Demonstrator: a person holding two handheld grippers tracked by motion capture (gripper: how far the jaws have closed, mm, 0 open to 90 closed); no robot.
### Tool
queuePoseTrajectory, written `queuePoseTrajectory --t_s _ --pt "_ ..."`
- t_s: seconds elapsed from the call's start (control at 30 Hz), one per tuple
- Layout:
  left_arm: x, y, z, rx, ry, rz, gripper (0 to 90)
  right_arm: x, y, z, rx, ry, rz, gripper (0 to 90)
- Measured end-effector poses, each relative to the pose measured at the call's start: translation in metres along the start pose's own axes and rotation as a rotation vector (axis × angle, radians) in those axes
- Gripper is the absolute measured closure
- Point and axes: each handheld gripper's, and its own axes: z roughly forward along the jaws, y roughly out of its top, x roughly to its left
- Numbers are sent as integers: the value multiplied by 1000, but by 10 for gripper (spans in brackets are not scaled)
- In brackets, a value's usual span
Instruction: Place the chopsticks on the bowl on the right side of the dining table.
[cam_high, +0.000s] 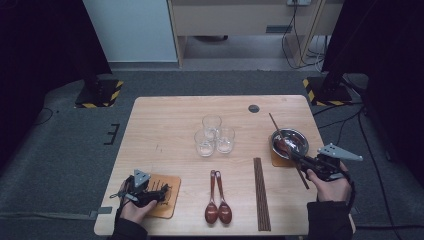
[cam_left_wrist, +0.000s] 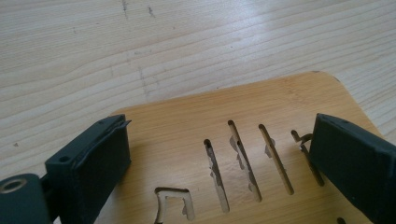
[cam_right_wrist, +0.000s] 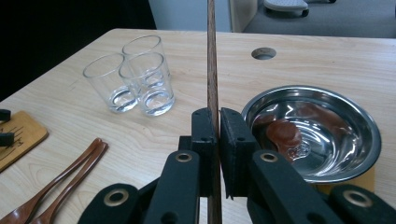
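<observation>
At the right of the frame, the right gripper (cam_right_wrist: 214, 116) clamps a chopstick (cam_right_wrist: 212, 70) beside the steel bowl (cam_right_wrist: 364, 126) — placing seems underway. The left gripper (cam_left_wrist: 219, 158) rests wide open over the wooden coaster (cam_left_wrist: 261, 102), lower left — next calls for a steady lowering.

Three glasses (cam_high: 214, 135) clustered mid-table — two wooden spoons (cam_high: 217, 200) and bundled chopsticks (cam_high: 261, 192) nearer the front edge.

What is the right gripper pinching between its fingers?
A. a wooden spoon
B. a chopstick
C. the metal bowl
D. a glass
B: in the right gripper view the right gripper has its fingers closed tight on a thin dark chopstick that sticks up past them, while the glasses, the metal bowl and the wooden spoons sit on the table apart from it.
</observation>
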Motion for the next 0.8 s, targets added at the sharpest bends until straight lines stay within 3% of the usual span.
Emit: queuePoseTrajectory --t_s 0.8 --pt "0 0 0 0 0 0 41 -32 12 9 6 -59 -4 849"
